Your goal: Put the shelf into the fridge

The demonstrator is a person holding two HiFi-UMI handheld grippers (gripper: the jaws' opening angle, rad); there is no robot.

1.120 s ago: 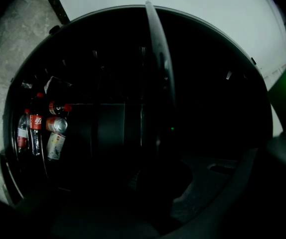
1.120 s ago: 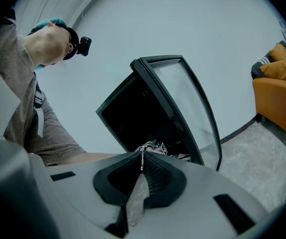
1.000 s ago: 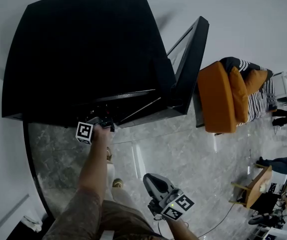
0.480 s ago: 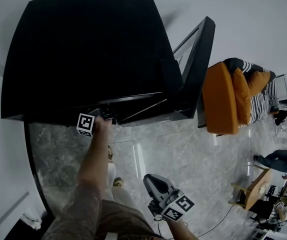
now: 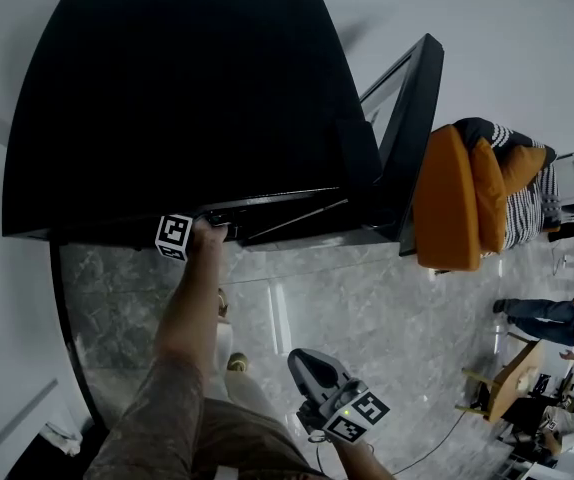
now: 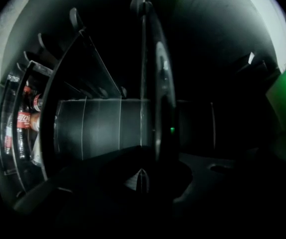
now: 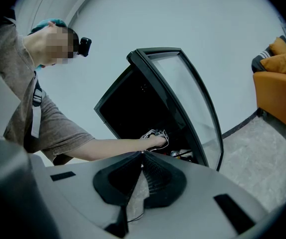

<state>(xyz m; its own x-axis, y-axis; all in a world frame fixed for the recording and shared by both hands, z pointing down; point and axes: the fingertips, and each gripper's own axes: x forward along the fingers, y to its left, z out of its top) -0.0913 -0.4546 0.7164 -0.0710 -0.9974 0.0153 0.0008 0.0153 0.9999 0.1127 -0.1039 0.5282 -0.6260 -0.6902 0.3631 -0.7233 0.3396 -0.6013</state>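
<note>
The black fridge (image 5: 187,98) stands before me with its glass door (image 5: 412,138) swung open to the right. My left gripper (image 5: 217,230) reaches into the opening, level, its marker cube (image 5: 174,236) just outside. In the left gripper view the thin shelf (image 6: 144,73) runs edge-on from the jaws into the dark interior, and my left gripper (image 6: 141,176) is shut on its near edge. My right gripper (image 5: 297,360) hangs low by my body, away from the fridge. In its own view the right gripper (image 7: 142,156) is shut with nothing in it, and the left gripper (image 7: 155,136) shows inside the fridge (image 7: 133,108).
Cola bottles (image 6: 22,121) stand in racks at the interior's left side. An orange armchair (image 5: 447,203) with striped cushions sits right of the door. People and a wooden chair (image 5: 507,368) are at the far right on the marble floor (image 5: 367,298).
My left gripper has pushed farther into the fridge opening with the shelf. The right gripper has stayed where it was.
</note>
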